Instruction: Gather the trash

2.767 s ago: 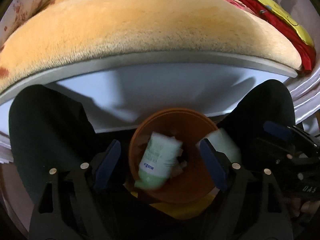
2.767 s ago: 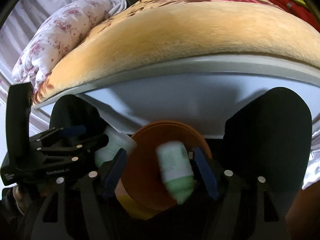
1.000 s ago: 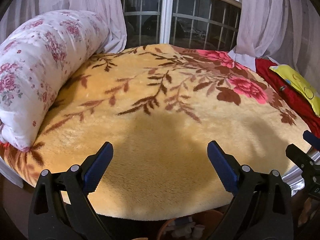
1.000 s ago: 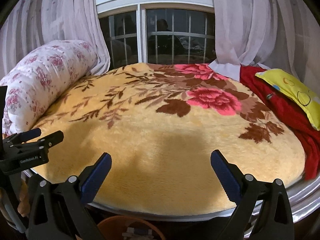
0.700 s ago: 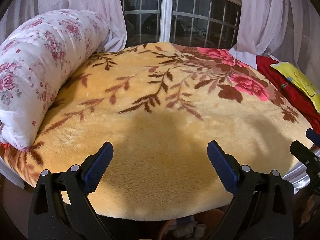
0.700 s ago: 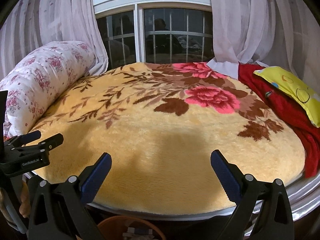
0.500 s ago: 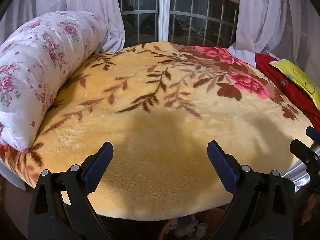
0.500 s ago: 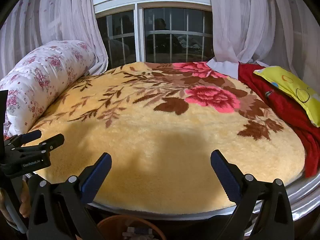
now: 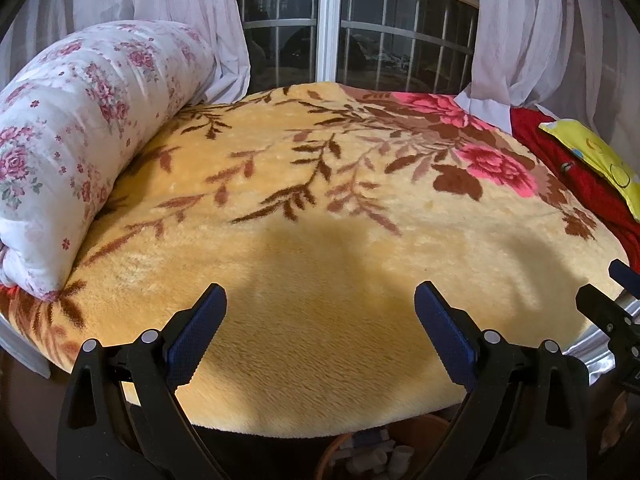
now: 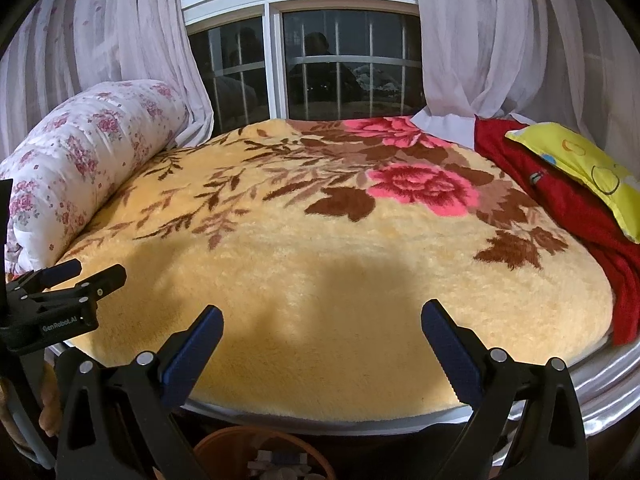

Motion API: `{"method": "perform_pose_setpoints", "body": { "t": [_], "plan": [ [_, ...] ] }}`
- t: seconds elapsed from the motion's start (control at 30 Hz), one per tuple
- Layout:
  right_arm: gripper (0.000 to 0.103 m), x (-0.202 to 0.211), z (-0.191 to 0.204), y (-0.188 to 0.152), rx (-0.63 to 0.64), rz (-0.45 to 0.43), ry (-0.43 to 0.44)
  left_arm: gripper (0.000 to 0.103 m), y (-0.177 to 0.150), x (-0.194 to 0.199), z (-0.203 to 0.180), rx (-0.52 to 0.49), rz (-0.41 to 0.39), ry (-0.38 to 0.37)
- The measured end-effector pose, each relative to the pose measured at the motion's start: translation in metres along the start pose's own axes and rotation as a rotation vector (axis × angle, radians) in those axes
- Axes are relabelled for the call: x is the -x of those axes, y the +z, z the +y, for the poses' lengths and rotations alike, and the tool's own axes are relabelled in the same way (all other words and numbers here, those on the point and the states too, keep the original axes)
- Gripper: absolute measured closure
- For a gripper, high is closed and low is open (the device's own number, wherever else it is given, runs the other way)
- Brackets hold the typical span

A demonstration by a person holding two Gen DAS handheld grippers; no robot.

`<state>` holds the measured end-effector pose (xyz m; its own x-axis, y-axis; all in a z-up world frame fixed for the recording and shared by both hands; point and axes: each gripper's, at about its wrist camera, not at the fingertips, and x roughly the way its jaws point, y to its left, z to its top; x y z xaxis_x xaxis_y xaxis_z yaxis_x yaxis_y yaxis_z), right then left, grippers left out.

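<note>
Left wrist view: the left tongs [image 9: 320, 320] are held wide apart and empty above the blanket [image 9: 320, 208], as are the right tongs [image 10: 322, 336]. No trash is seen on the bed; collected pieces lie in the orange bin [image 10: 224, 446] near its edge, so little seems left.

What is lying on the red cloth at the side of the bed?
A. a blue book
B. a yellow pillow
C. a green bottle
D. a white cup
B: a yellow pillow lies on the red cloth at the right edge of the bed; no bottle, cup or book shows there.
</note>
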<state>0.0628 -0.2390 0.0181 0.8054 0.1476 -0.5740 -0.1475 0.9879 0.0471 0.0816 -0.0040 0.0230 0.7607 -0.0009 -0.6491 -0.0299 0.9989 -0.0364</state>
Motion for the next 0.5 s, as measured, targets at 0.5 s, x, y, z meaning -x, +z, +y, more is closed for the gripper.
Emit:
{"method": "perform_pose_setpoints", "body": {
  "t": [0.5],
  "plan": [
    [0.005,-0.0031,-0.0009,-0.0056,-0.018,0.022,0.001,0.01,-0.0046,-0.0048,0.0033,0.043,0.005,-0.026]
  ]
}}
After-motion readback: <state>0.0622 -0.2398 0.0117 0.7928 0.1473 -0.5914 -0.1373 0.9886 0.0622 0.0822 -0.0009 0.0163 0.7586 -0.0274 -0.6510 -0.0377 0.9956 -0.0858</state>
